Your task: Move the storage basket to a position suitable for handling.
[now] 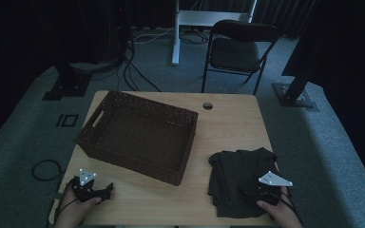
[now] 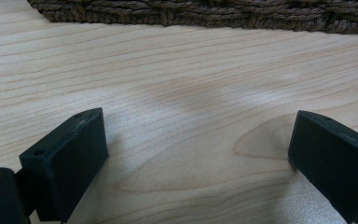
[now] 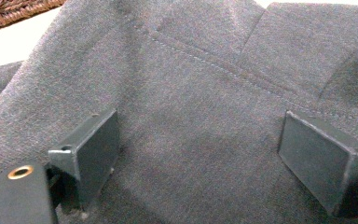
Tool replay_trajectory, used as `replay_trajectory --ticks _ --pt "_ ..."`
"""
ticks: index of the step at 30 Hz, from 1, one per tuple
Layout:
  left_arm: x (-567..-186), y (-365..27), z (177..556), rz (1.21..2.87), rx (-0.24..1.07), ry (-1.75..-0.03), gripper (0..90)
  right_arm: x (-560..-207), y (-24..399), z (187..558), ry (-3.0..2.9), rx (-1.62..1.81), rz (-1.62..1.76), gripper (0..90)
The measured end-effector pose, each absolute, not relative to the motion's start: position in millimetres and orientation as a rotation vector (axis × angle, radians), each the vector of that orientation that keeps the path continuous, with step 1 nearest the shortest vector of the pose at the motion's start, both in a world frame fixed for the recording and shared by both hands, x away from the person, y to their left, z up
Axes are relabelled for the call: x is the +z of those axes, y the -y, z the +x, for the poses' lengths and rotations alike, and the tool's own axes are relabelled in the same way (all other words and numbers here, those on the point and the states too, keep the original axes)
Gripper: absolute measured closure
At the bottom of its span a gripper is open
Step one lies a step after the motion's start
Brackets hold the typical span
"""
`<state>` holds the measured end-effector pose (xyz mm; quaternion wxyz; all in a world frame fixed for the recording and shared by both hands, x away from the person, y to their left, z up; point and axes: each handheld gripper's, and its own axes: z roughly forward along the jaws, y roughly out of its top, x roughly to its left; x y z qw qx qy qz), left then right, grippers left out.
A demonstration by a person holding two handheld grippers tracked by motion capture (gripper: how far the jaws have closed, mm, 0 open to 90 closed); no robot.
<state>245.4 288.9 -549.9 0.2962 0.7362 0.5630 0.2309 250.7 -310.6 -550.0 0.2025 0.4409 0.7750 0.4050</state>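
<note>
A dark grey folded garment (image 1: 240, 178) lies on the near right part of the wooden table (image 1: 228, 128). My right gripper (image 1: 253, 194) rests on its near edge, jaws wide apart; in the right gripper view the grey cloth (image 3: 200, 93) with a stitched seam spreads under the open right gripper (image 3: 198, 154), and the pads do not pinch it. At the table's near left corner my left gripper (image 1: 105, 190) lies low over bare wood. Its jaws stand open in the left gripper view (image 2: 198, 149) with nothing between them. A brown wicker basket (image 1: 140, 135) sits left of centre.
The basket's woven wall (image 2: 205, 14) runs just ahead of the left gripper. A round cable hole (image 1: 207, 105) is at the table's far edge. Beyond the table stand a black folding chair (image 1: 235, 50) and a white desk leg (image 1: 176, 33), with cables on the floor.
</note>
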Motion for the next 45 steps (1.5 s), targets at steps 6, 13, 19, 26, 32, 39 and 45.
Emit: replay_trajectory --ticks 6,13,19,26,32,39,45 --pt "-550 -292 244 1.995 0.593 -1.44 4.9 -550 308 249 -2.145 1.12 1.247 12.5" --pt "-548 -304 241 1.998 0.542 -1.395 7.1 -548 306 248 -2.087 1.158 1.313 13.4" --pt "-542 -314 243 1.995 0.562 -1.402 7.1 -543 301 248 -2.08 1.14 1.297 13.4" --pt "-535 -320 247 1.985 0.564 -1.385 7.0 -533 292 252 -2.053 1.172 1.277 13.3" --pt "-527 -323 252 1.974 0.572 -1.361 7.1 -519 275 262 -2.039 1.214 1.239 13.3" --pt "-516 -328 255 1.964 0.59 -1.345 7.0 -509 257 267 -2.035 1.246 1.214 13.3" --pt "-504 -337 260 1.947 0.617 -1.329 7.0 -502 247 271 -2.015 1.219 1.187 13.4"
